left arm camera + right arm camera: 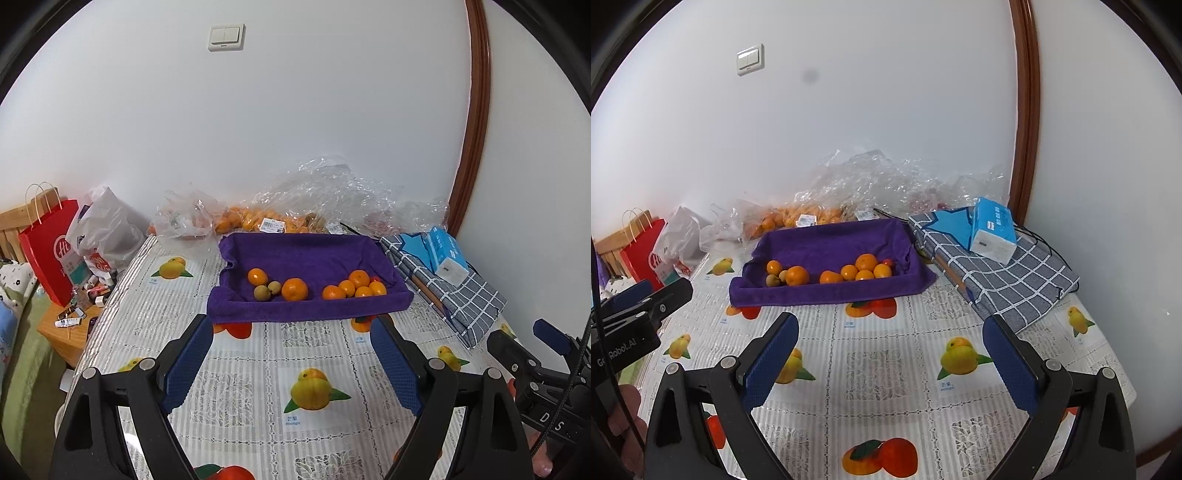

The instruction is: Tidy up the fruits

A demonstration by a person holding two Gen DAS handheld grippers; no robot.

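Observation:
A tray lined with a purple towel (310, 254) (831, 240) sits at the back of the table. Its left part holds a big orange (294, 289) (797, 275), a smaller orange (257, 276) and two small greenish-brown fruits (261, 292). Several oranges (354, 286) (864, 271) are bunched in its right part with a small red fruit. My left gripper (291, 325) (661, 290) is open and empty, hovering just short of the tray's front edge. My right gripper (891, 323) (524, 338) is open wide beside it, empty, over the tablecloth.
Clear plastic bags of oranges (251, 219) (790, 218) lie against the wall behind the tray. A checked cloth bag (454, 295) with a blue tissue pack (445, 254) lies to the right. A red paper bag (48, 251) and a cluttered wooden stand (74, 321) are off the table's left edge.

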